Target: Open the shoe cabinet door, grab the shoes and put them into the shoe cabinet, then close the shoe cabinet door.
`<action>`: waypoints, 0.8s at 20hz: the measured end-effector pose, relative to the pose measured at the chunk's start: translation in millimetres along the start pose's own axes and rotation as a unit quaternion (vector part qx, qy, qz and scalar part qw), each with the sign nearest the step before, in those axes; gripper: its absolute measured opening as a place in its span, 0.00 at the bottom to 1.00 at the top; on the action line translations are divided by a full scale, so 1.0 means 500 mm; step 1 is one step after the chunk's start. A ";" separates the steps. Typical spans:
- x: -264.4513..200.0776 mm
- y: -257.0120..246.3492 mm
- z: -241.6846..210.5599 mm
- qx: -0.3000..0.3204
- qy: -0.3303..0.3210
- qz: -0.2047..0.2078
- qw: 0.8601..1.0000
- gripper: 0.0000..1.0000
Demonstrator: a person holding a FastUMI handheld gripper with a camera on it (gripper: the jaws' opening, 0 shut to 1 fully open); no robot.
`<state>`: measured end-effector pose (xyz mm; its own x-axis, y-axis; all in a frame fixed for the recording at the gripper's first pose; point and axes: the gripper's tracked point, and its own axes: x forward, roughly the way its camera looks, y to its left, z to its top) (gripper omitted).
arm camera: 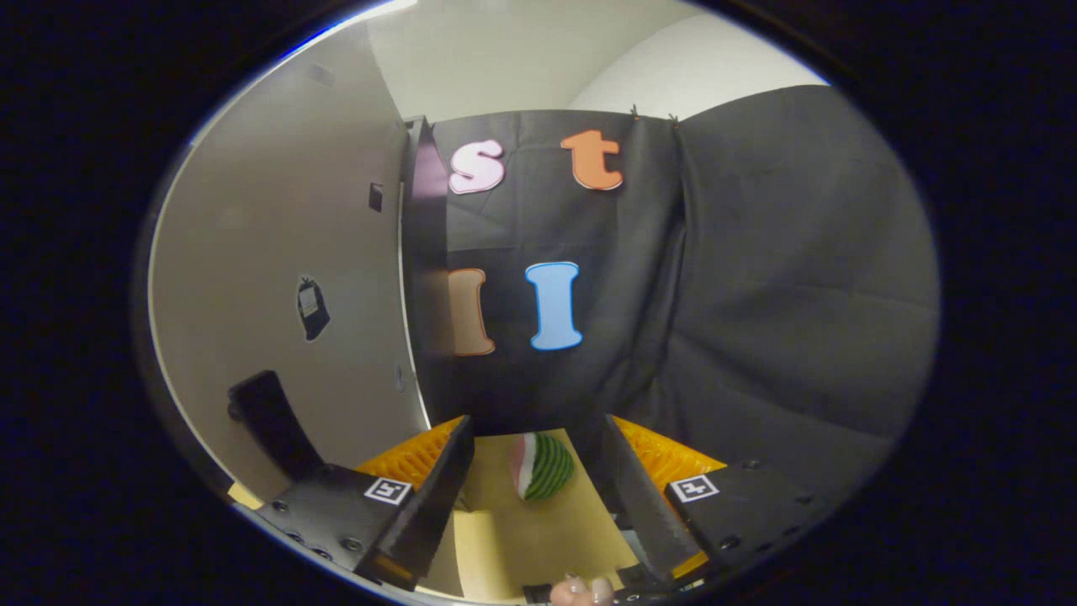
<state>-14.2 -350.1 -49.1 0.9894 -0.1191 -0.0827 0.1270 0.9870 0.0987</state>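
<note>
No text can be read; the small label (312,308) on the cabinet door (278,252) is too blurred

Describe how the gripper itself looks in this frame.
The gripper has two flat, wedge-shaped fingers on dark blocks with screw heads. Each block carries a square black-and-white marker. Ribbed orange parts sit behind the fingers.

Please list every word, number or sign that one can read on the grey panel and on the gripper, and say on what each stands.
Dark tag on the grey panel: it has a pale label, too small to read.
Square markers on the gripper: black-and-white patterns, no words or numbers.
No text here can be read.
The jaws stand open and hold nothing; a striped slice lies ahead between them.
</note>
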 end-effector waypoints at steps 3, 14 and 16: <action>0.019 0.036 0.004 -0.015 -0.004 0.027 1.000 0.96; -0.001 0.147 0.010 -0.026 -0.021 0.058 0.998 0.93; -0.009 0.190 0.007 -0.024 -0.022 0.066 0.997 0.93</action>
<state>-6.4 -256.1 -35.9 0.9996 0.0083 -0.0285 -0.0067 0.9983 0.0578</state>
